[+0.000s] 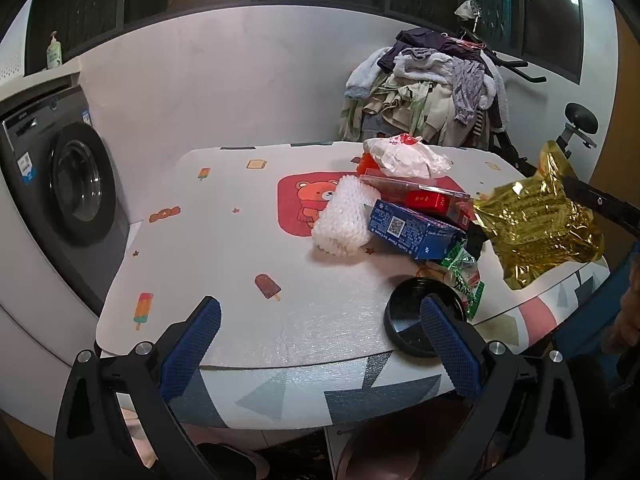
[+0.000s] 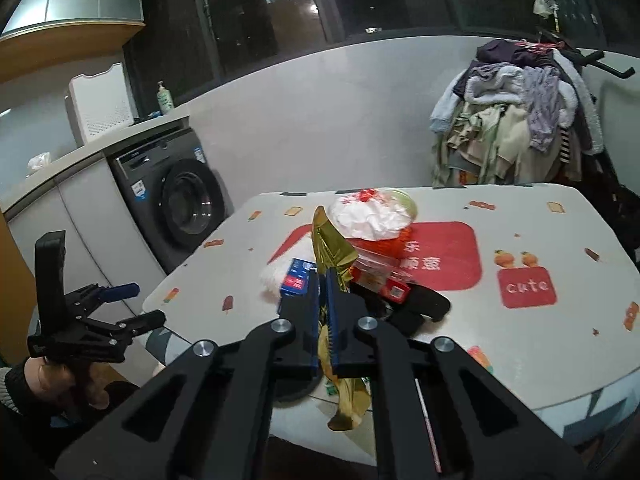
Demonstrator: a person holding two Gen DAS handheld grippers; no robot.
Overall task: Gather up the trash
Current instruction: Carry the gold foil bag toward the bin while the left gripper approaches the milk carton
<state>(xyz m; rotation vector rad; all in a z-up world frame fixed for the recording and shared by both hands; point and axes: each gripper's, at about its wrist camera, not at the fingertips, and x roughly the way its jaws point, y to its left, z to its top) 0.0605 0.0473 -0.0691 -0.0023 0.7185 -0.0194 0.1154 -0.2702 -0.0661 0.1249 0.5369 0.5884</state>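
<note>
Gold foil bag (image 1: 536,224) | pinched in right gripper (image 2: 322,312), off table (image 1: 320,320) | left gripper (image 1: 320,344) wide, empty

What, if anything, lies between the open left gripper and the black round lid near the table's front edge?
Nothing visible. The black lid lies right at the left gripper, partly behind its right finger, with only bare table between.

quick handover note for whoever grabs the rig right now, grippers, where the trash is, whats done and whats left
Right gripper: shut on the gold foil bag, lifted off the table.
Left gripper: open, empty, at the table's near edge.
Still on the table: blue box, red box, white foam net, white plastic bag, green wrapper, black lid.
Done: gold bag picked. Left: bin it, collect the rest. No bin in view.
</note>
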